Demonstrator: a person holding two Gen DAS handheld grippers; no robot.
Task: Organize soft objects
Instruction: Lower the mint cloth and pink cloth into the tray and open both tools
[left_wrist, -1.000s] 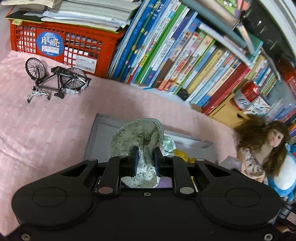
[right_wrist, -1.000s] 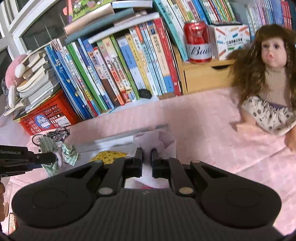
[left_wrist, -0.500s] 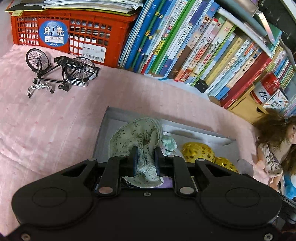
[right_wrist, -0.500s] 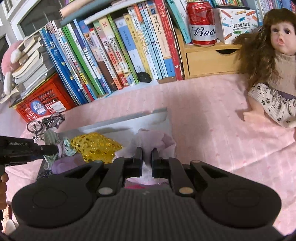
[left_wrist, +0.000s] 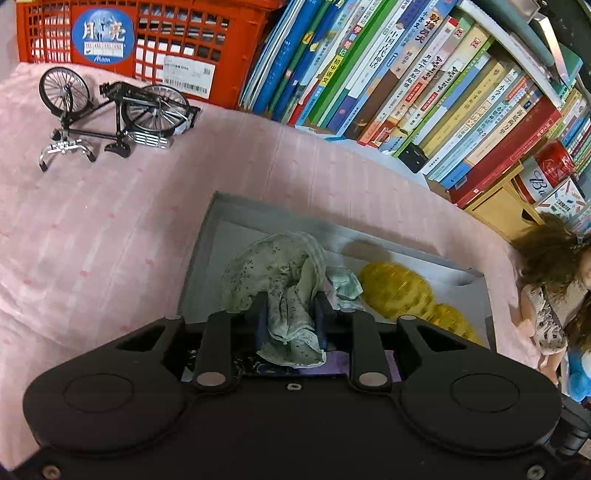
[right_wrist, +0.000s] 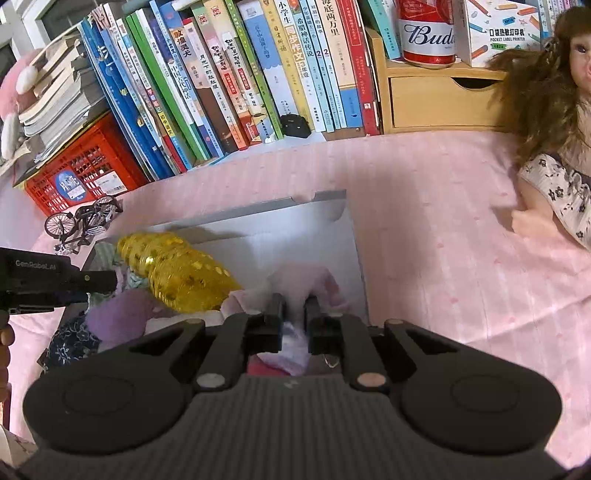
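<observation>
A shallow grey box (left_wrist: 221, 210) lies on the pink cloth; it also shows in the right wrist view (right_wrist: 258, 210). My left gripper (left_wrist: 290, 310) is shut on a pale green floral cloth (left_wrist: 273, 273) and holds it over the box's left end. My right gripper (right_wrist: 293, 306) is shut on a light pink cloth (right_wrist: 306, 280) low over the box's right end. A shiny gold sequin pouch (left_wrist: 395, 291) lies in the box, also seen in the right wrist view (right_wrist: 177, 269). A purple cloth (right_wrist: 118, 317) and a dark blue patterned cloth (right_wrist: 70, 339) lie at the near left.
A toy bicycle (left_wrist: 110, 110) stands left of the box before a red crate (left_wrist: 147, 40). A row of books (left_wrist: 406, 81) lines the back. A wooden drawer (right_wrist: 436, 99) holds a red can (right_wrist: 428, 33). A doll (right_wrist: 554, 140) sits at the right.
Both grippers have come down toward the box with their cloths. The box and gold pouch now fill more of both views.
</observation>
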